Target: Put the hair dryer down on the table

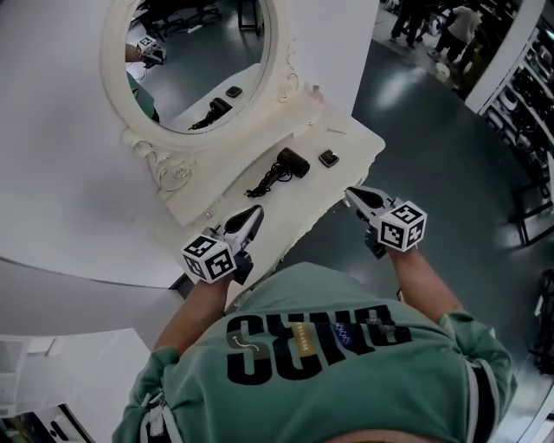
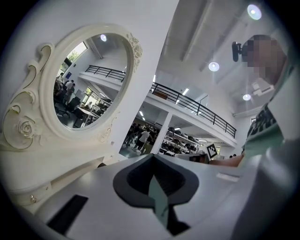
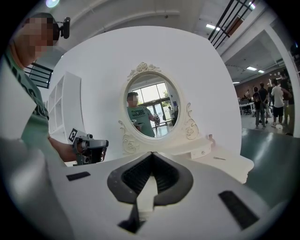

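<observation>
**Found hair dryer [image 1: 293, 162] lying on table [image 1: 363, 138], both grippers empty**

Started nearest: saw green shirt [image 1: 303, 363] at the bottom of the head view, well short of the table's front edge. Spotted left gripper [image 1: 256, 210] over the table's front edge, toward its left end, tips aimed across the top. Checked left gripper view: jaws pressed together, nothing between them. Spotted right gripper [image 1: 350, 192] just off the table's front edge, toward its right end, also aimed at the table. Checked right gripper view: jaws likewise closed tip to tip, nothing pinched.

Moved on to the tabletop. Found the black hair dryer lying on its side about mid-table, apart from both grippers. Saw cord [image 1: 264, 183] bunched up against it, on the side toward the table's left end. Noted small dark square item [image 1: 328, 157] just beside the dryer, toward the table's right end; could not tell what it was.

Saw oval mirror [image 1: 208, 52] in a carved white frame standing at the table's back edge. Caught the dryer and the square item reflected in it.

Past the table's right end, saw dark floor [image 1: 415, 112] and, well beyond that, people [image 1: 454, 26] standing.
</observation>
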{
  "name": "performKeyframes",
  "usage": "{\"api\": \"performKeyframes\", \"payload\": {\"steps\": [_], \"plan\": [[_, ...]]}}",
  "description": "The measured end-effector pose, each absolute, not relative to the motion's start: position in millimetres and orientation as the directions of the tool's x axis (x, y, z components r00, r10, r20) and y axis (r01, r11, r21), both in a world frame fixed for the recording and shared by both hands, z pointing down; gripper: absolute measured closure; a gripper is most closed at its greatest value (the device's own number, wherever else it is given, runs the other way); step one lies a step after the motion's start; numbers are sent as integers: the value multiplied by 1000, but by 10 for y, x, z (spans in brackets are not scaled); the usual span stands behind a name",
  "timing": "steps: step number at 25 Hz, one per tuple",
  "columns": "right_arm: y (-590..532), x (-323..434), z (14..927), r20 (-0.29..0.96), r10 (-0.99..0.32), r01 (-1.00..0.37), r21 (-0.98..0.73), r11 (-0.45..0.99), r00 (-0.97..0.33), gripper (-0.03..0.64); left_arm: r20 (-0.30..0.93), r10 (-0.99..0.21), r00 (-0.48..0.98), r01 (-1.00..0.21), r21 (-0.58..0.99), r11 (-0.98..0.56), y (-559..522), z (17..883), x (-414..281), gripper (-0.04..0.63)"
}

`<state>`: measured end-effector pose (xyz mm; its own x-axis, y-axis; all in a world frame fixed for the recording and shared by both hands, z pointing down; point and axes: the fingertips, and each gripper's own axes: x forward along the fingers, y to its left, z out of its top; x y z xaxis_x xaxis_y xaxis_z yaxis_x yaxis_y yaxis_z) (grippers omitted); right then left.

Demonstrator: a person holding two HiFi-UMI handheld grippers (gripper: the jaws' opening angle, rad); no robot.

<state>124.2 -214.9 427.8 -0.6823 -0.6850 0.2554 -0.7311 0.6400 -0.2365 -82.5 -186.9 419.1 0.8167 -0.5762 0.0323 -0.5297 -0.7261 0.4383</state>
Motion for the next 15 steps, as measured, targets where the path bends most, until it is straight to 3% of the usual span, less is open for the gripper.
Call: {"api": "performKeyframes", "payload": {"steps": [15], "plan": [[-2136, 1230, 4194, 212, -701, -732, -233, 641, -681, 623, -6, -608, 794, -554, 407, -726, -1834, 4008, -1010, 586]]}}
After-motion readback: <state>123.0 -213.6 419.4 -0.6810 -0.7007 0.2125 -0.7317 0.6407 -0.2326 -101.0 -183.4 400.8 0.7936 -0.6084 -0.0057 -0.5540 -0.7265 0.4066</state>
